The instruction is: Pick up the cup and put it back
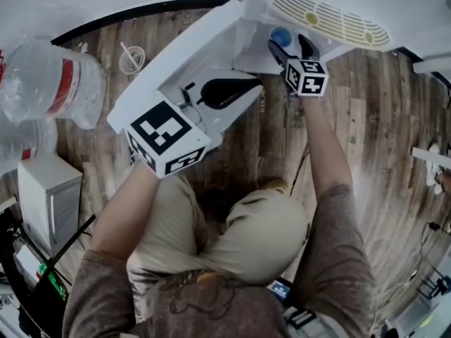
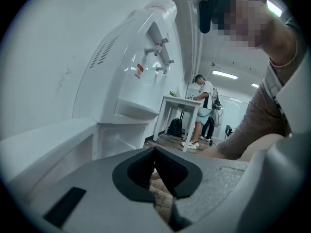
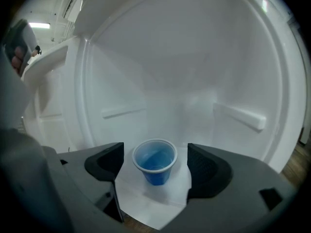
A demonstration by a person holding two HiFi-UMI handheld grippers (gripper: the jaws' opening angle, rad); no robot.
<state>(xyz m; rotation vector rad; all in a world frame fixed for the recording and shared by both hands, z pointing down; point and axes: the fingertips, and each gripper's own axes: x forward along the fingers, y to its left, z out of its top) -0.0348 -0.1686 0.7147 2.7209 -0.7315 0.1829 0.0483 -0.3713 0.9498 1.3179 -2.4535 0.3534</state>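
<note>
Wood floor (image 1: 366,118) fills most of my head view, and the biggest thing on it is the white water dispenser (image 1: 204,44), seen from above, with both arms reaching toward it. Off to the left is a big clear water jug (image 1: 49,83) with a red label, well apart from the dispenser. In the left gripper view I can also see a small white table (image 2: 182,103) further down the room, with a person (image 2: 201,106) standing right behind it, nowhere near what I'm doing. The left gripper (image 2: 156,169) is up beside the dispenser's front. Its two dark pads are pressed together with nothing between them, so that one's closed and empty. The right gripper (image 3: 155,154) is pushed into the white recess of the dispenser with its fingers spread wide. The little blue cup (image 3: 154,165) stands upright on the recess's white base, right in the gap between those fingers. There's daylight on both sides, so neither pad is touching it. From the head view you can just catch the cup's blue rim past the right gripper's tips.
</note>
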